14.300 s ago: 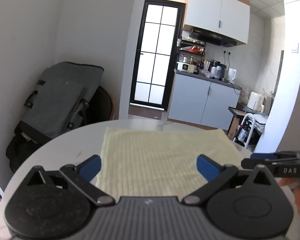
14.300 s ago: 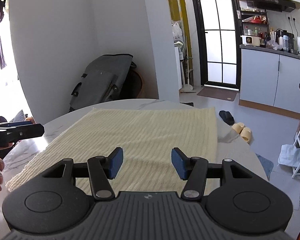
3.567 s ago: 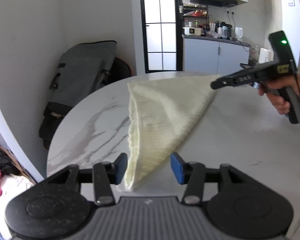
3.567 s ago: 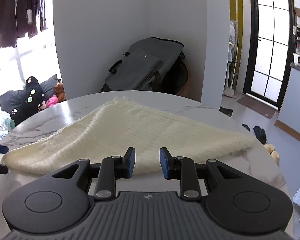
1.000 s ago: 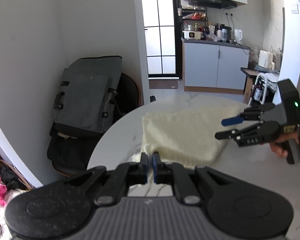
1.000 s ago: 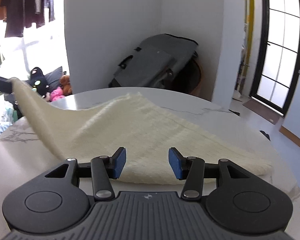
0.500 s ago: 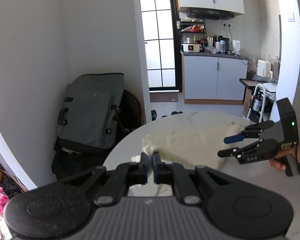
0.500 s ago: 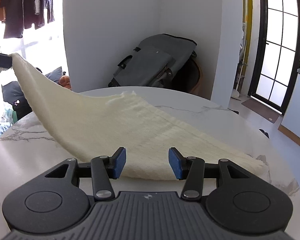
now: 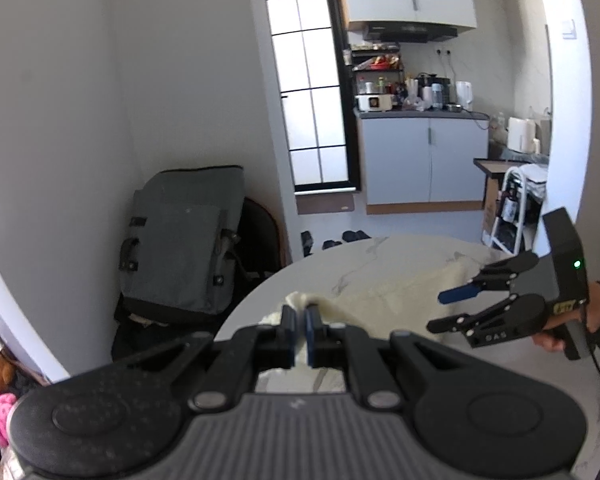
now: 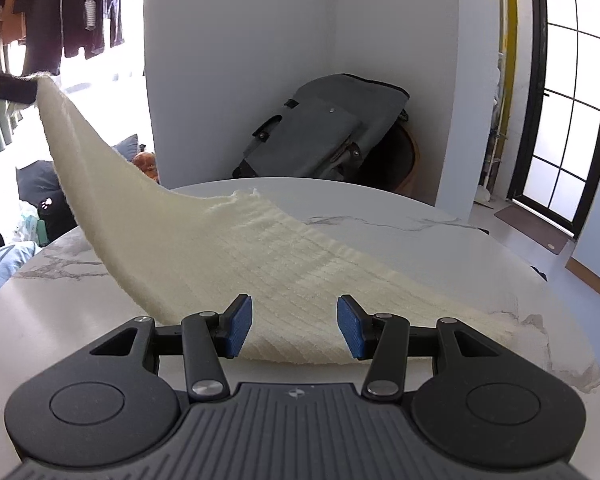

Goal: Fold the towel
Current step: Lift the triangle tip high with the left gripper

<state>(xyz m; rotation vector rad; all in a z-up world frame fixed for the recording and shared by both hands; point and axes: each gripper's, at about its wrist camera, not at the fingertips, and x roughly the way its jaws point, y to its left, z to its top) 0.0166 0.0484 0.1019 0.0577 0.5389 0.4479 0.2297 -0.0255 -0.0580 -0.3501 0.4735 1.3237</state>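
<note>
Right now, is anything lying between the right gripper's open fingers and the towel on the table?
No. In the right wrist view the right gripper hangs open just above the towel, with nothing between them; the table around it is bare marble.

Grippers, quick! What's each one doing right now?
Left gripper: shut on a raised corner of the towel.
Right gripper: open, holding nothing.

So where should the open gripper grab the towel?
Probably the towel's near edge, which lies flat on the table just ahead of the right gripper. Come in low from this side; the left gripper already lifts the far corner.
</note>
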